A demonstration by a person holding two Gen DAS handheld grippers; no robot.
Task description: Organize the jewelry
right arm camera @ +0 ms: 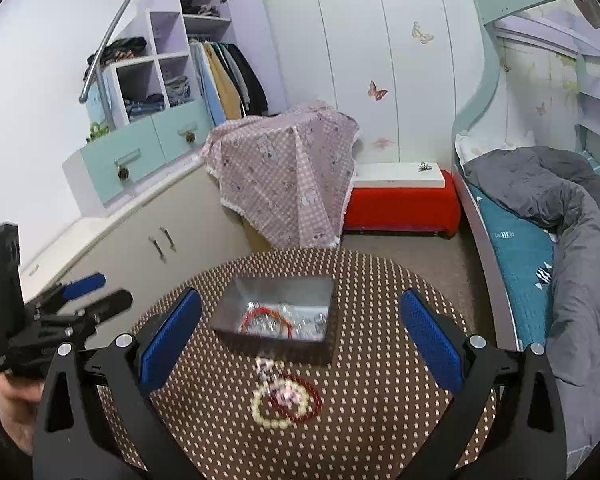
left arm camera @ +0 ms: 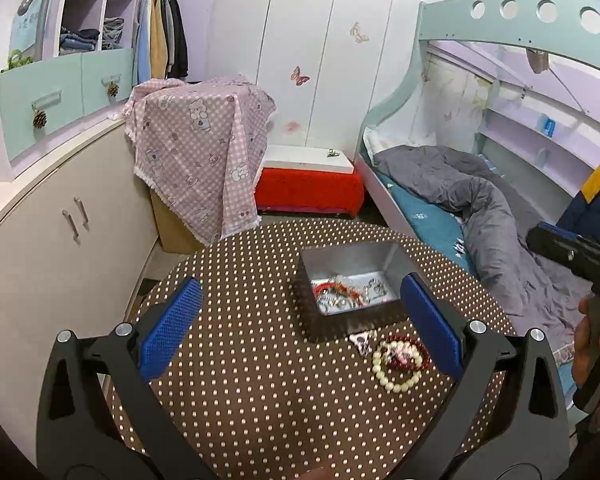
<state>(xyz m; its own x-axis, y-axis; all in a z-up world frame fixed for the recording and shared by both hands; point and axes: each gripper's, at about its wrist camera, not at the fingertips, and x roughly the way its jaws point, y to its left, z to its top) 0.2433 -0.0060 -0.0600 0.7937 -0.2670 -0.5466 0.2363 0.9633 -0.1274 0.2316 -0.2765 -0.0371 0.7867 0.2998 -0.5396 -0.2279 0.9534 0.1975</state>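
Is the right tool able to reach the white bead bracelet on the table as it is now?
Probably yes. The right tool is open and the white bead bracelet lies uncovered on the table, in front of the box. A red bracelet overlaps it, so both might be caught.

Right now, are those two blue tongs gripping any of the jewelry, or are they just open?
Left tongs: open, holding nothing.
Right tongs: open, holding nothing.
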